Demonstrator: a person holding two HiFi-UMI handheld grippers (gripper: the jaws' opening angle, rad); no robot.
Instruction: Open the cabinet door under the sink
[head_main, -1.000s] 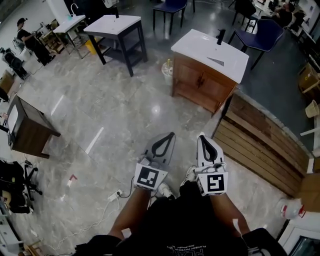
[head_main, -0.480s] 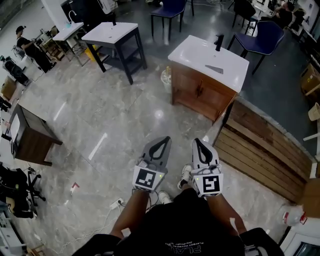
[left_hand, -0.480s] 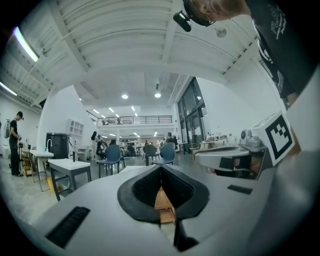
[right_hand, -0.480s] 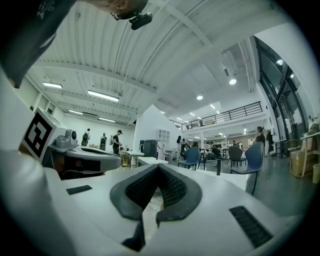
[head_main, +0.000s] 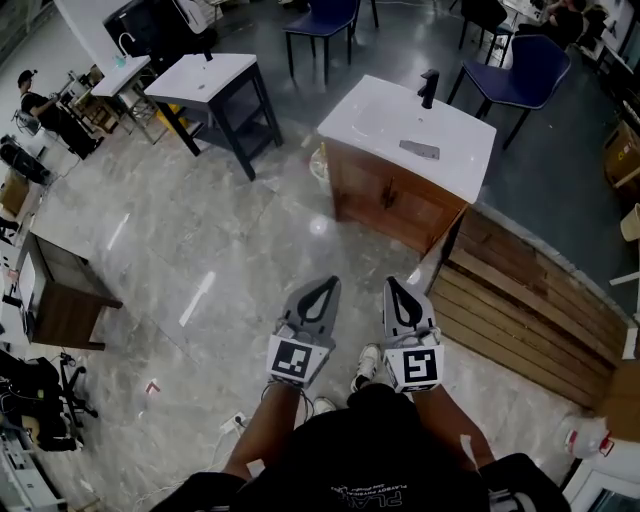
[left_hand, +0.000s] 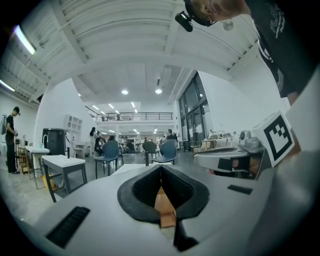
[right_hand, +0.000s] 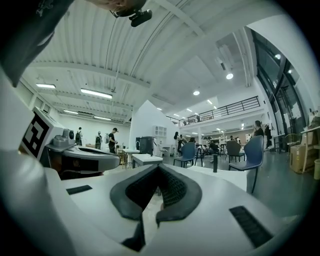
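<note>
Both left gripper (head_main: 329, 283) and right gripper (head_main: 392, 283): jaws pressed together, empty; cabinet (head_main: 385, 203) under sink (head_main: 400, 122) closed.

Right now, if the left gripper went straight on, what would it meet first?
Most likely the cabinet under the sink: the left gripper points at it, and its view shows that wood dead ahead. Only floor seems to lie between.

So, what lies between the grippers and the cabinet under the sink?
Only bare, glossy floor, in the head view, from left gripper and right gripper to the cabinet.
</note>
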